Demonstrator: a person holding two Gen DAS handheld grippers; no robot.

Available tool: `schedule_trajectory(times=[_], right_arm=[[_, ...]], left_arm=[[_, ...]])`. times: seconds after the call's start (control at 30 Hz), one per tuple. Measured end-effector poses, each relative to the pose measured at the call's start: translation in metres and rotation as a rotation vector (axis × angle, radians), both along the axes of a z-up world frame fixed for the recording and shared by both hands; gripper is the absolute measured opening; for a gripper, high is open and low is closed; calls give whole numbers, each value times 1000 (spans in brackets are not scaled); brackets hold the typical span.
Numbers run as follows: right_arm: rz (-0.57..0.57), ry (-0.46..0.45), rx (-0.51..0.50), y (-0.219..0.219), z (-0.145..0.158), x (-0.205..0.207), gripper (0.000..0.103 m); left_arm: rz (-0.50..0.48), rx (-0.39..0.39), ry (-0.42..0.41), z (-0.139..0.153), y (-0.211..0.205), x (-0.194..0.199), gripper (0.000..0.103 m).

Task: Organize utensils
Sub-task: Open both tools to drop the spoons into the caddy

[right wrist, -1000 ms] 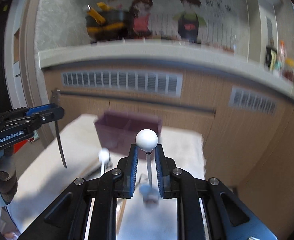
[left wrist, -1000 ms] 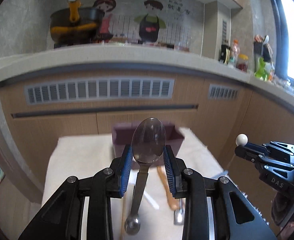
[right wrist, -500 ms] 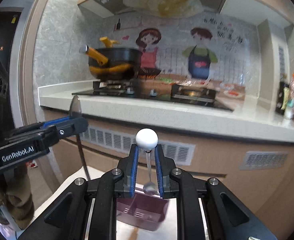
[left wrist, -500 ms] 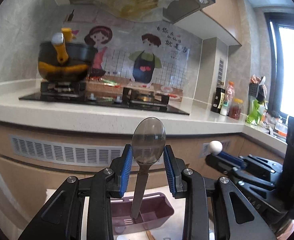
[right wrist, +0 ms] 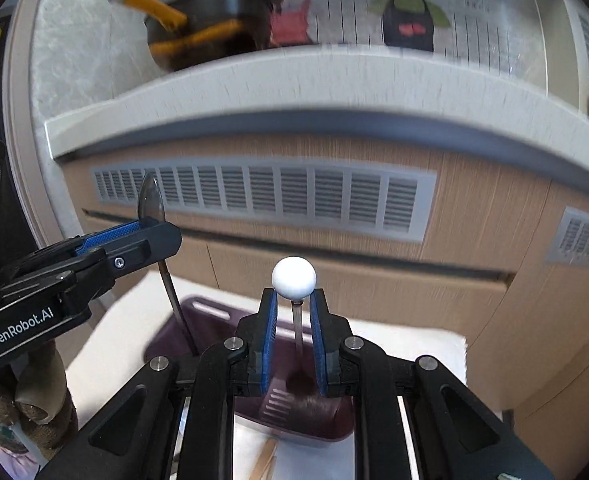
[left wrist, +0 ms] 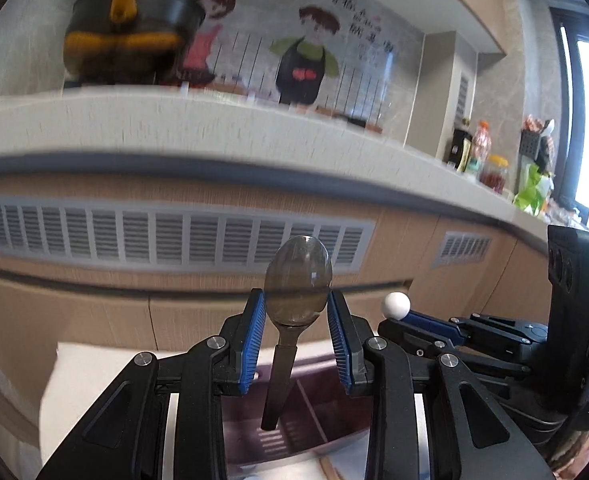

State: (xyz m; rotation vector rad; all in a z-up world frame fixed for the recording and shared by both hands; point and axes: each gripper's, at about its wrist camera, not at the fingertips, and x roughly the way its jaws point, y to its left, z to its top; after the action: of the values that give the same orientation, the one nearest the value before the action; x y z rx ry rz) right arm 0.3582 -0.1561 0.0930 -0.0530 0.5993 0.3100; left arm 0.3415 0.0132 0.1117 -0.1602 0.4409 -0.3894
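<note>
Both grippers have swung back down since half a second ago, when the stove top filled their views; now the dark purple plastic organizer box [left wrist: 294, 420] with its slotted floor and inner dividers sits directly beneath the two hanging utensils, on a white cloth-covered table [right wrist: 414, 344] in front of the pale wood cabinet front with its grey louvred vent [left wrist: 166, 232]. Nearer the box's left compartment, the left gripper [left wrist: 296, 320] clamps a polished stainless-steel spoon [left wrist: 297, 284] across the widest part of its oval bowl, blue ribbed pads pressing each edge; the flat handle hangs almost straight down, its squared end just above or inside the box, which of the two I cannot tell. Beside it, the right gripper [right wrist: 293, 320] is pinched narrow on the thin metal stem of a small stirrer topped by a smooth white ball [right wrist: 293, 278], stem vertical, lower end blurred over the box's near-right compartment. Judging by that alignment, the coming move is a straight lowering of each long axis into its slot. A pale wooden stick [right wrist: 266, 460] lies on the cloth below the box, not yet sorted.
</note>
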Motion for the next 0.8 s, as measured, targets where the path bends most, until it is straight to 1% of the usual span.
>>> schedule_trajectory(times=[0.2,0.27,0.3,0.33,0.4,0.43,0.47,0.5,0.53,0.57,0.6,0.63,0.67,0.73,0.8], right_arm=[[-9,93,-12,0,-34,13,15],[-7,114,-25,1,-43,14,16],[-4,123,-31,1,-46,15,16],[-2,130,-39,1,-48,14,18],[-13,128,-48,-1,-48,12,21],[-18,121,-52,-3,-45,9,27],[-28,106,-55,-7,-41,4,36],[-36,93,-57,-9,-38,1,42],[-51,66,-67,-12,-32,-8,54],[-61,47,-77,-13,-28,-12,62],[-70,29,-89,-16,-24,-19,77],[-66,11,-103,-19,-21,-29,95],[-49,8,-109,-21,-20,-35,103],[7,25,-130,-27,-22,-49,103],[96,97,-178,-32,-36,-63,103]], left_arm=[[-8,20,95,-42,-7,10,33],[-12,23,127,-52,-8,11,34],[-11,27,142,-57,-8,12,37],[-10,29,155,-60,-8,11,43],[-9,32,164,-62,-7,9,49],[-3,35,161,-62,-5,5,50],[3,38,156,-59,-4,1,50],[10,38,150,-58,-1,-5,51],[15,36,147,-56,3,-9,54],[24,36,146,-53,8,-16,56],[37,41,149,-52,11,-22,60],[46,46,153,-51,14,-29,64],[50,47,158,-50,17,-34,65],[59,58,173,-52,21,-49,68],[58,72,193,-55,24,-62,70]])
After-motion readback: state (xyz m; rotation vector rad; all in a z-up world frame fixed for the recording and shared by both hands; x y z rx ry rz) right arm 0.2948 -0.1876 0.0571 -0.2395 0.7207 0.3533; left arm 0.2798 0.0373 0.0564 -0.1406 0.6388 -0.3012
